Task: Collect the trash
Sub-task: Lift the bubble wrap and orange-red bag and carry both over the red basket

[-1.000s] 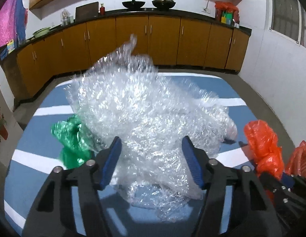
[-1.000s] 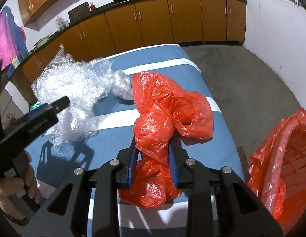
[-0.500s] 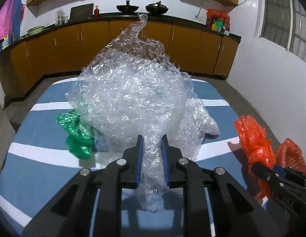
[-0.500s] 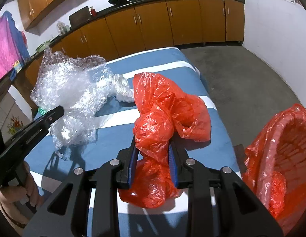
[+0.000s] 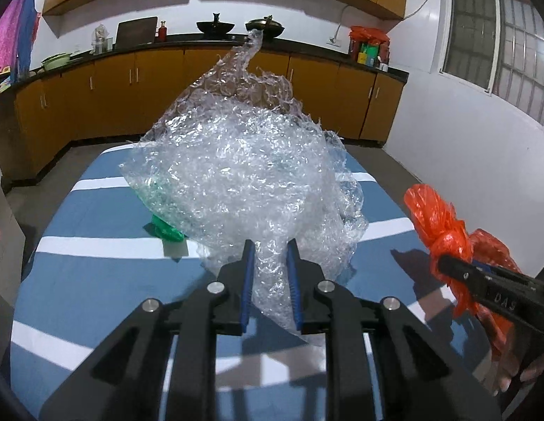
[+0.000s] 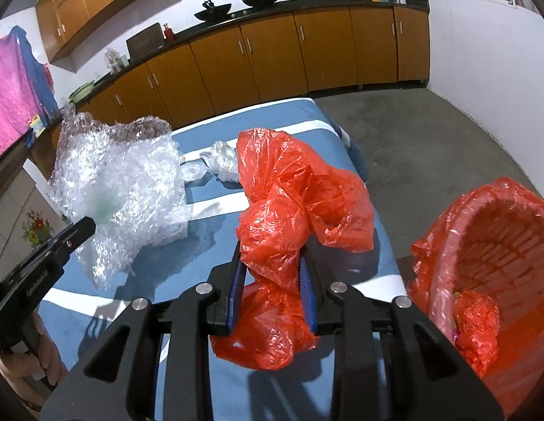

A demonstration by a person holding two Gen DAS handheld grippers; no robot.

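One bubble wrap sheet (image 5: 244,175) hangs pinched in the left hand-held gripper (image 5: 270,280) above the blue striped bed (image 5: 96,280); beside it, the right hand-held gripper (image 6: 272,287) clamps one red bag (image 6: 293,207), near one red-lined basket (image 6: 489,245).

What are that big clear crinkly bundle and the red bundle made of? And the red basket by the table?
The clear bundle looks like bubble wrap: see-through plastic film, glossy, dotted with small bubbles. The red bundle seems a thin plastic bag, shiny, crumpled, faintly translucent. The basket looks like rigid slatted plastic, lined with a red film bag.
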